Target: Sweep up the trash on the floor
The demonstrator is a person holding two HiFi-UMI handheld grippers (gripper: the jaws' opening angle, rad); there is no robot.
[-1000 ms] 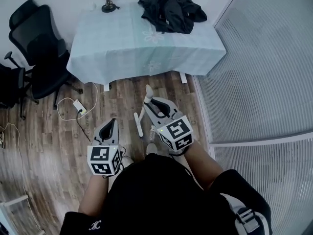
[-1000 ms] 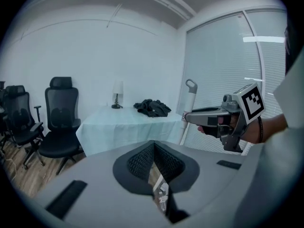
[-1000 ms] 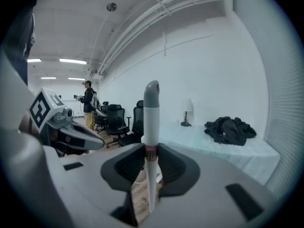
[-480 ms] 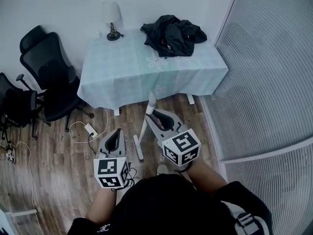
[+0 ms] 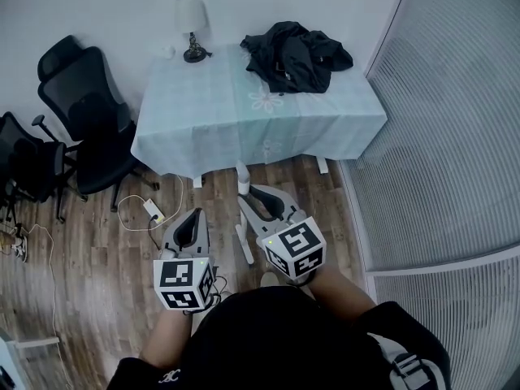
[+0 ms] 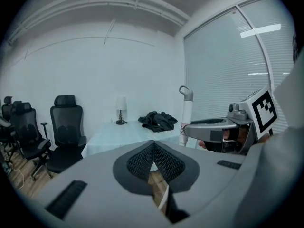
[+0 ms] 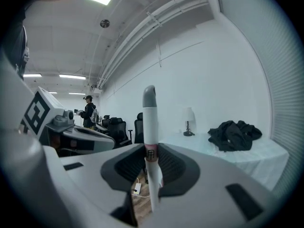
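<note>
We find the broom handle (image 5: 243,177) (image 7: 150,122) standing near upright, just short of the bench's (image 5: 244,128) front edge. The right gripper (image 5: 260,201) (image 7: 151,163) is clenched on it below its grey cap. The left gripper (image 5: 192,215) (image 6: 153,148) is held beside it, jaws closed tip to tip. Bare floor (image 5: 97,242) lies to the left, bounded by office chairs (image 5: 89,128). A ribbed partition (image 5: 439,153) closes the right.

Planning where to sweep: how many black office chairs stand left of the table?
2: the nearer chair beside the table, the farther chair at the head view's left edge. More may stand out of frame.
</note>
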